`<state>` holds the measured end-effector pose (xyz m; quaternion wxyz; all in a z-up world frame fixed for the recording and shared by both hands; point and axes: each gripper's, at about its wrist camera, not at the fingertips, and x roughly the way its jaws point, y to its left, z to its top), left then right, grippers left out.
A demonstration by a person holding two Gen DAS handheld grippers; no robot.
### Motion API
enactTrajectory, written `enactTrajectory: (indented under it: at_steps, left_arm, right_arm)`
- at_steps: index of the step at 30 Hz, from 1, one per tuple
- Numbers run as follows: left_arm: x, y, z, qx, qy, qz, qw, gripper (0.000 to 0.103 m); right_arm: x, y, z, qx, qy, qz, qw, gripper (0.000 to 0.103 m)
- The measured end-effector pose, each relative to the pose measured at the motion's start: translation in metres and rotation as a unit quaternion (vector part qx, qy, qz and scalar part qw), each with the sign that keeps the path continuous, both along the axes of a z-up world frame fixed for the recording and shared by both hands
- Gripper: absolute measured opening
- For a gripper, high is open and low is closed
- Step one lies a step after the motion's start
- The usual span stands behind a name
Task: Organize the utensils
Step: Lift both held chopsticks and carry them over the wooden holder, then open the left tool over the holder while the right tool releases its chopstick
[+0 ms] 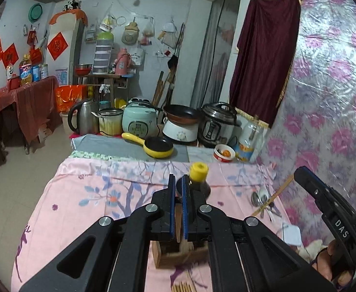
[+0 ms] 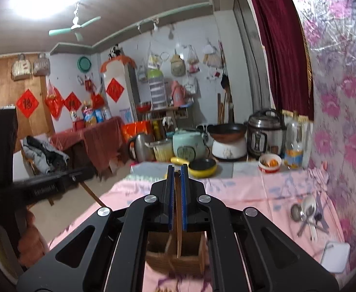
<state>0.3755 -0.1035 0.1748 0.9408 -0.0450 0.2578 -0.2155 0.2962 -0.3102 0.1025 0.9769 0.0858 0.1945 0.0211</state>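
My left gripper (image 1: 178,177) is shut on a thin wooden piece (image 1: 178,219), held above the pink flowered cloth (image 1: 92,194). A wooden utensil box (image 1: 178,255) shows blurred just beneath the jaws. My right gripper (image 2: 177,168) is shut on a flat wooden slat (image 2: 178,214) that runs down into a wooden box (image 2: 175,255) with compartments. I cannot tell whether either wooden piece is part of a box. Metal and white spoons (image 1: 260,198) (image 2: 304,209) lie in a loose pile at the right by the wall. A single chopstick (image 1: 275,196) rests across them. More chopsticks (image 1: 182,287) lie at the near edge.
A dark sauce bottle with a yellow cap (image 1: 198,180) stands just past the left fingertips. A yellow pan (image 1: 158,147), a bowl (image 1: 224,153), a clear bottle (image 2: 293,143) and cookers line the far end. A white square (image 2: 336,255) lies near right. The flowered wall (image 2: 343,121) is on the right.
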Motion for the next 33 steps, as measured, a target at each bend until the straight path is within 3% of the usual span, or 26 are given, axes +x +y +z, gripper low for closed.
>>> enactTrajectory:
  at_steps: [3, 6, 7, 8, 9, 12, 17, 24, 28, 33]
  left_arm:
    - [0.016, -0.006, -0.017, 0.002, 0.006, 0.010, 0.9999, 0.006]
    - [0.030, -0.012, -0.051, 0.010, 0.022, 0.011, 0.9996, 0.006]
    - [0.032, -0.012, -0.061, 0.013, 0.030, 0.015, 0.9993, 0.013]
    - [0.036, -0.012, -0.072, 0.019, 0.043, 0.021, 0.9987, 0.029]
    - [0.038, -0.010, -0.081, 0.022, 0.052, 0.026, 0.9981, 0.036]
    - [0.035, 0.005, -0.093, 0.027, 0.056, 0.043, 0.9971, 0.042]
    - [0.019, 0.039, -0.093, 0.009, 0.054, 0.081, 0.9952, 0.069]
    - [-0.011, 0.067, -0.102, 0.016, 0.074, 0.109, 0.9912, 0.073]
    - [-0.040, 0.082, -0.117, 0.020, 0.082, 0.126, 0.9884, 0.082]
    - [-0.084, 0.090, -0.154, 0.046, 0.101, 0.130, 0.9853, 0.087]
  right_arm:
    - [0.014, 0.003, -0.013, -0.004, 0.003, -0.007, 1.000, 0.006]
    - [0.029, 0.002, -0.044, -0.001, 0.037, -0.002, 0.999, 0.006]
    - [0.033, 0.002, -0.056, -0.001, 0.056, 0.002, 0.998, 0.009]
    - [0.036, 0.001, -0.067, -0.001, 0.074, -0.003, 0.997, 0.010]
    - [0.037, -0.001, -0.075, -0.003, 0.087, -0.008, 0.996, 0.010]
    - [0.029, -0.005, -0.076, -0.002, 0.088, -0.010, 0.996, 0.012]
    - [0.004, -0.004, -0.062, -0.014, 0.063, -0.023, 0.998, 0.034]
    - [-0.040, -0.001, -0.048, -0.018, 0.029, -0.044, 0.998, 0.069]
    - [-0.077, -0.001, -0.047, -0.010, 0.006, -0.062, 0.998, 0.089]
    - [-0.119, 0.011, -0.075, -0.041, 0.028, -0.066, 0.997, 0.093]
